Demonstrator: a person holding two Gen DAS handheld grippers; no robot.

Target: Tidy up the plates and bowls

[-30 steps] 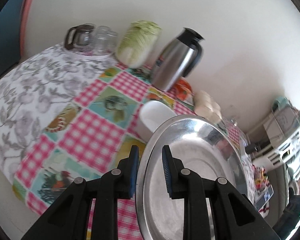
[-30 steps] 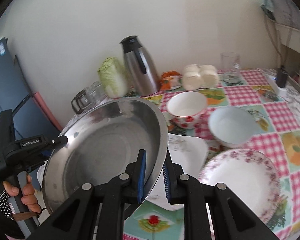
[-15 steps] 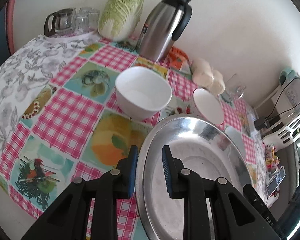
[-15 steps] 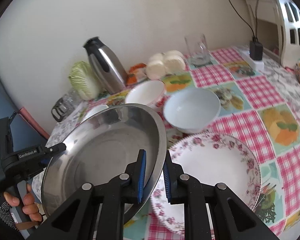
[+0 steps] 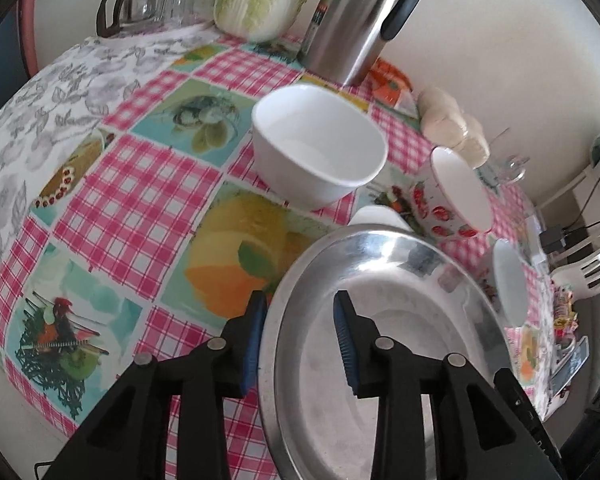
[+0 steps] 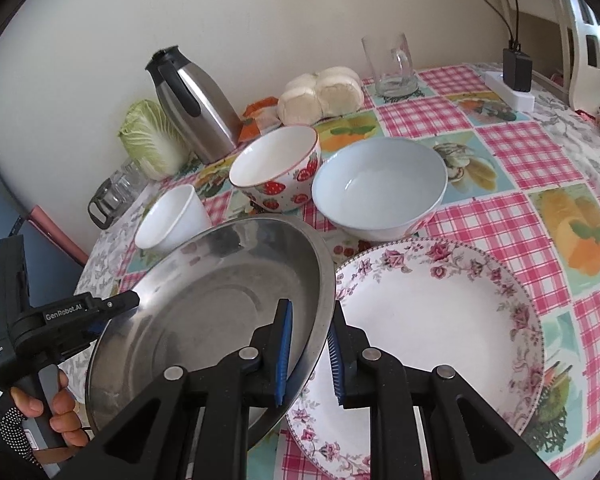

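Both grippers are on the steel plate (image 6: 220,320), one on each side of its rim. In the right wrist view, the right gripper (image 6: 308,354) sits bottom centre with its blue pads either side of the plate's right edge. There's a sliver of gap showing on both sides of the rim, so I honestly can't tell if it's clamped tight or just straddling it. The left gripper (image 6: 118,303) pokes in from the left edge of that frame, tip right at the plate's far rim, with the person's hand (image 6: 48,404) on its handle at lower left.

In the left wrist view the left gripper (image 5: 300,338) is spread fairly wide, one finger outside the steel plate (image 5: 380,340) and one over its inside, with clear space around the rim. Looks loose, not pinching.

The plate is tilted, its right edge hanging over the left rim of the floral plate (image 6: 440,328), which lies flat on the checked tablecloth (image 6: 520,148) in the lower right.

Just behind the steel plate, across mid-frame: a small white bowl (image 6: 172,216) on the left, a strawberry bowl (image 6: 276,166) in the middle, and a pale blue bowl (image 6: 380,188) to the right. Further back against the wall: a cabbage (image 6: 152,144), steel thermos jug (image 6: 192,100), white buns (image 6: 320,94) and a glass mug (image 6: 390,66).
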